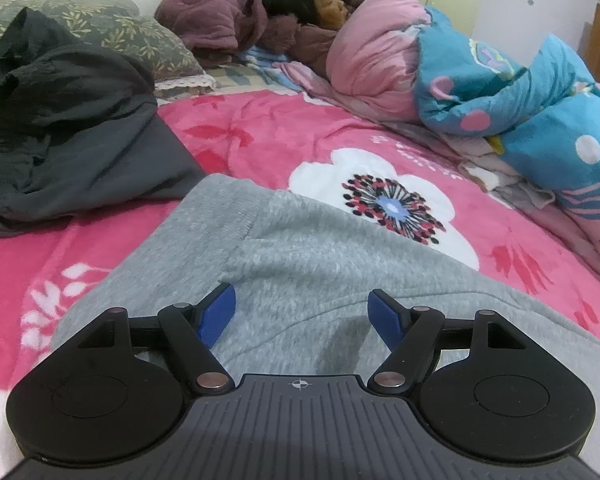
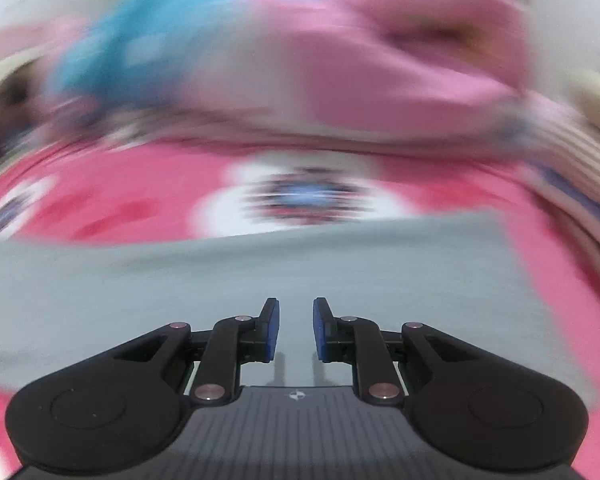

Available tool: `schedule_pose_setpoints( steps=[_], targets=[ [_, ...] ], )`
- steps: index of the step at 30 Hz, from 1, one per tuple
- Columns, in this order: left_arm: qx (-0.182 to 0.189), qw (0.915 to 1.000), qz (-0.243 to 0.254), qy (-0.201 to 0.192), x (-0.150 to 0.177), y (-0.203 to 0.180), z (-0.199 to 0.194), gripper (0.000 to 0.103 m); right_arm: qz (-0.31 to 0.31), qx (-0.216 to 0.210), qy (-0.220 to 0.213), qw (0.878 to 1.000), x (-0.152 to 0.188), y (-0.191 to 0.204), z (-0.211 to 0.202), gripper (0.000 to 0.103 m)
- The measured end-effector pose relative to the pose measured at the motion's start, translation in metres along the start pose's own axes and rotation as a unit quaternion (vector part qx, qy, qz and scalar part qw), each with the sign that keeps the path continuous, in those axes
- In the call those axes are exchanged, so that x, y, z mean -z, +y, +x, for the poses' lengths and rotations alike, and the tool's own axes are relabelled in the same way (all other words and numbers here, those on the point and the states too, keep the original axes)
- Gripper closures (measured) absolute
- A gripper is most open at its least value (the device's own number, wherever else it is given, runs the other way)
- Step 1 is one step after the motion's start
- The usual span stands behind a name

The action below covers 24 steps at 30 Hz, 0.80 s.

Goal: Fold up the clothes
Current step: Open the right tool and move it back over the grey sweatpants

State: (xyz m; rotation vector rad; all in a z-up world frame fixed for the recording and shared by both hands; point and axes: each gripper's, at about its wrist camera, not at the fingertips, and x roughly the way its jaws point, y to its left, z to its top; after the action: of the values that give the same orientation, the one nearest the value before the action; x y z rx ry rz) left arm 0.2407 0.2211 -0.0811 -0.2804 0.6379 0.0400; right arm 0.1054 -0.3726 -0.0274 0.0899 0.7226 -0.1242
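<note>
Blurring bedding beyond grey garment (image 2: 260, 280)

Left gripper (image 1: 302, 314) jaws wide apart, right gripper (image 2: 296, 328) jaws narrowly parted, empty

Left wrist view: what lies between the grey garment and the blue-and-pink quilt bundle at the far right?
In the left wrist view, only the pink floral blanket lies between the grey garment and the quilt bundle, its white flower print showing.
</note>
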Motion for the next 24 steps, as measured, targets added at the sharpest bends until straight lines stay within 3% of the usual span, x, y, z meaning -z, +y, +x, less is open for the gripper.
schedule_pose_setpoints(
  steps=[3, 8, 13, 16, 20, 24],
  targets=[
    [-0.007, 0.9999, -0.015, -0.001, -0.001, 0.003, -0.006, 0.029, -0.069, -0.073, -0.010, 0.995, 0.011, 0.078, -0.004, 0.084],
    [-0.017, 0.9994, -0.029, -0.003, -0.002, 0.004, -0.022, 0.027, -0.145, -0.109, -0.017, 0.983, 0.039, 0.158, -0.004, 0.084],
    [-0.040, 0.9991, -0.011, -0.008, -0.001, -0.002, -0.032, 0.025, -0.180, -0.079, 0.013, 0.980, 0.067, 0.176, 0.001, 0.084],
    [-0.052, 0.9986, -0.005, -0.011, -0.001, -0.003, -0.037, 0.024, -0.183, -0.088, 0.029, 0.979, 0.060, 0.182, -0.015, 0.084],
    [-0.064, 0.9979, -0.004, -0.011, -0.001, -0.001, -0.040, 0.023, -0.234, -0.102, -0.012, 0.967, 0.047, 0.211, -0.031, 0.084],
    [-0.070, 0.9975, -0.006, -0.006, 0.001, 0.003, -0.041, 0.023, -0.277, -0.151, -0.044, 0.948, 0.036, 0.259, -0.025, 0.083]
  ],
)
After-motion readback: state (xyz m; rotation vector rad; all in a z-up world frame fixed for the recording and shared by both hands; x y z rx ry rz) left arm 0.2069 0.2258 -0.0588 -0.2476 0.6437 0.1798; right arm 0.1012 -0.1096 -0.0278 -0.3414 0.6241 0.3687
